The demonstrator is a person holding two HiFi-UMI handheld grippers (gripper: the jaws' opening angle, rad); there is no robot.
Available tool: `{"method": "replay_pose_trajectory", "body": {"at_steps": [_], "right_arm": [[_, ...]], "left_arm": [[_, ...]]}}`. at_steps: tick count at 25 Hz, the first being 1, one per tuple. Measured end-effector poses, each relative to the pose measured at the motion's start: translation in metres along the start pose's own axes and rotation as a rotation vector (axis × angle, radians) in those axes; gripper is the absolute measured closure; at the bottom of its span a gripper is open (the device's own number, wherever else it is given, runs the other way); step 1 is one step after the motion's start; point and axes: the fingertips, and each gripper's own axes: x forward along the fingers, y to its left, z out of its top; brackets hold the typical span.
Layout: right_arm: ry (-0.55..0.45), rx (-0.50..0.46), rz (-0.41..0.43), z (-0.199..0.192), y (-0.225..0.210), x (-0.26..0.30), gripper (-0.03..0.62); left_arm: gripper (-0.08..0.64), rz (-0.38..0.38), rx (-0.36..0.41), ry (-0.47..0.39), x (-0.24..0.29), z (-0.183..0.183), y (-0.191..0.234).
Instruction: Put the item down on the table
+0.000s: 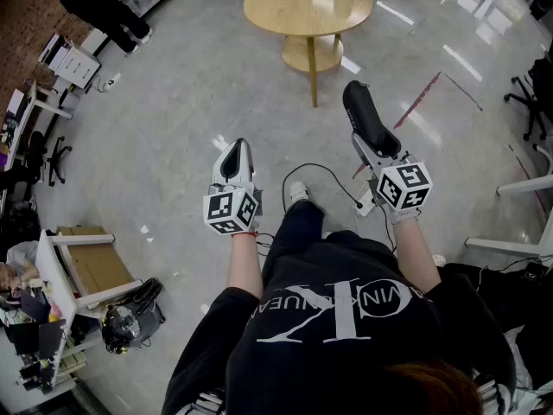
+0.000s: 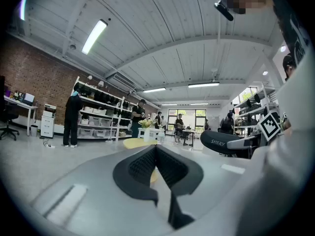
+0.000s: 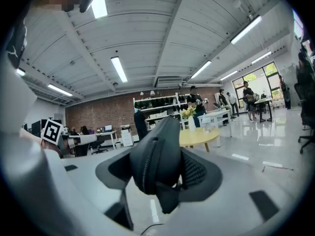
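Standing on the shiny grey floor (image 1: pixel 173 102), a person (image 1: pixel 346 335) holds two grippers out in front. The right gripper (image 1: pixel 373 137) has its jaws spread wide around a black pouch (image 1: pixel 365 111) with a zip, and they press on both sides of it. The pouch is up in the air at about one o'clock, well apart from the round yellow bench (image 1: pixel 307 7) at twelve o'clock. The left gripper (image 1: pixel 235 162) is at eleven o'clock. Its jaws are pressed together with nothing between them.
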Motion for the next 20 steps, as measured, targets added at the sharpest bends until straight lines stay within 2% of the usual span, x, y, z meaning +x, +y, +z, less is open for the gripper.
{"method": "replay_pose_trajectory", "body": {"at_steps": [8,20], "right_arm": [[-0.001,-0.021,-0.036,0.015,-0.048,0.056,0.325],[0.020,-0.021,-0.106,0.042,-0.088,0.158,0.325]], "left_arm": [[0.548,-0.029,0.014,-0.044,0.087,0.010,0.014],[0.548,-0.097,-0.025,-0.013,0.210,0.022,0.075]]}}
